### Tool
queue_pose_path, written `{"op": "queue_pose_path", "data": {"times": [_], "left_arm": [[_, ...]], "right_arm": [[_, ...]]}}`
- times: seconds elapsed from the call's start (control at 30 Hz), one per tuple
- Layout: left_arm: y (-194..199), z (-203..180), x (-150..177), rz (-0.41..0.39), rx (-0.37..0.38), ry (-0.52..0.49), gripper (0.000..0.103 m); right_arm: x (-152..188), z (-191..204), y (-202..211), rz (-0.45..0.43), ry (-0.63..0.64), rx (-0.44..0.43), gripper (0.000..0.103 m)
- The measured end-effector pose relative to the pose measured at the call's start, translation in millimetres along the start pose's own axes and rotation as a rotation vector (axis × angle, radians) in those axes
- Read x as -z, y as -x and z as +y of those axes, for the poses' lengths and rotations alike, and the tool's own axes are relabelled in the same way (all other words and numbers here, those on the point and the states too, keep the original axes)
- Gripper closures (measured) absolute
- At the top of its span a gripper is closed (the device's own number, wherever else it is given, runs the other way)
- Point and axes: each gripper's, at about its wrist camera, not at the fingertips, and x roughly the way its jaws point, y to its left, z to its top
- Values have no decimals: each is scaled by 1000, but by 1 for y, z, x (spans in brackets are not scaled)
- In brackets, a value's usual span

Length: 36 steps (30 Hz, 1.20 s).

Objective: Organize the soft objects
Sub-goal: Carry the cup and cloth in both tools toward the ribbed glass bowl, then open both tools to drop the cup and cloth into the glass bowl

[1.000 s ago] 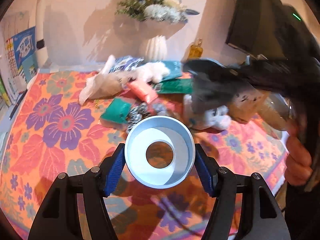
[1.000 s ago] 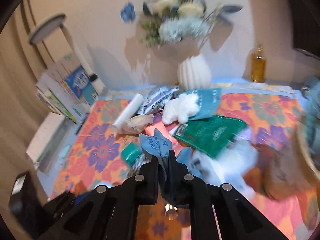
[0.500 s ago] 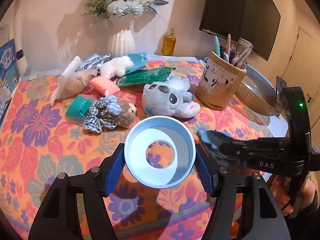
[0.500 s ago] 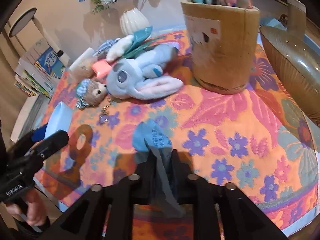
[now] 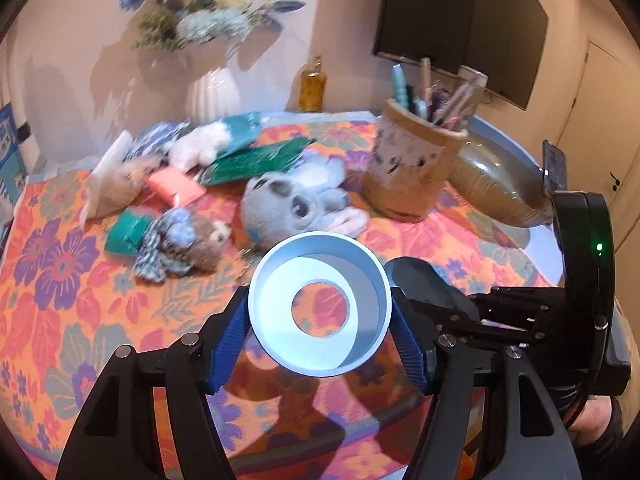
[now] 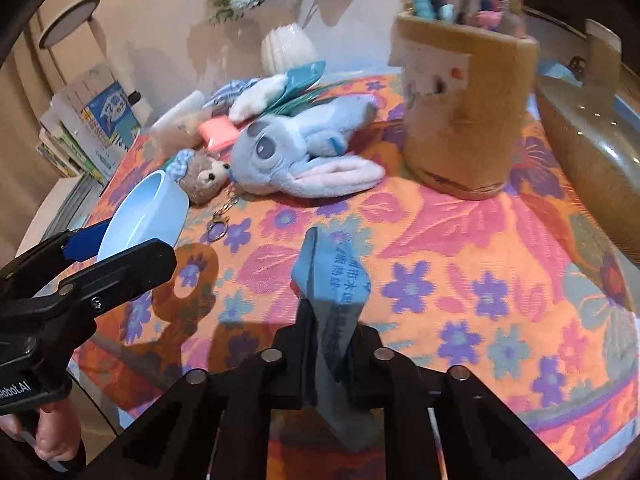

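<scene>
- While the left tongs (image 5: pixel 320 308) clasp a pale blue bowl (image 5: pixel 320 304) with a round hole in its floor, their blue pads (image 5: pixel 230 336) press its rim from both sides above the near part of the worktop (image 5: pixel 60 320).
- The right tongs (image 6: pixel 328 344) are drawn in narrow and pinch a blue packet (image 6: pixel 332 280) printed with dark characters; the packet stands on edge between the jaws, over the flowered cloth.
- In the right wrist view the bowl shows at the left, tilted, just beside a small brown bear plush (image 6: pixel 204 176) with a blue knitted cap and a key ring (image 6: pixel 218 226).
- A grey-blue long-eared plush (image 5: pixel 296 204) lies on its side in the middle of the worktop, between the bear and a tan pen holder (image 5: pixel 412 168) full of pens.
- Behind them lies a cluster of soft packs: a pink one (image 5: pixel 174 186), a green foil bag (image 5: pixel 256 162), a white plush (image 5: pixel 200 146) and a teal roll (image 5: pixel 126 232).
- A white ribbed vase (image 5: pixel 212 94) with flowers and an amber bottle (image 5: pixel 312 86) stand at the wall.
- A large metal bowl (image 5: pixel 492 188) sits beside the pen holder, at the worktop's right edge.
- A hand (image 6: pixel 52 440) grips the left tool's handle.
</scene>
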Motion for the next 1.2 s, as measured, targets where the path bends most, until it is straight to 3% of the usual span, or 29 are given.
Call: {"op": "queue_pose_path", "data": {"times": [0.17, 0.4, 0.47, 0.57, 0.73, 0.83, 0.9, 0.93, 1.2], "left_arm": [[6, -39, -25, -52, 79, -59, 39], [-12, -126, -80, -83, 218, -158, 38], [-30, -145, -95, -38, 223, -160, 38], [-54, -165, -109, -16, 290, -149, 38], [-87, -203, -120, -45, 258, -231, 37], [-107, -213, -128, -20, 270, -261, 35], [-115, -214, -134, -13, 285, -257, 28], [-116, -214, -135, -22, 278, -252, 19], [-79, -204, -135, -61, 332, -229, 15]], "right_arm": [[-14, -34, 63, -145, -57, 76, 92], [-40, -108, 150, -341, -200, 263, 92], [-46, -137, 158, -351, -274, 300, 92], [-51, -174, 152, -324, -383, 311, 92], [-59, -226, 124, -238, -531, 263, 90], [-54, -248, 112, -183, -618, 206, 78], [-54, -257, 106, -160, -656, 168, 50], [-52, -261, 108, -164, -664, 155, 44], [-49, -247, 155, -271, -602, 177, 41]]}}
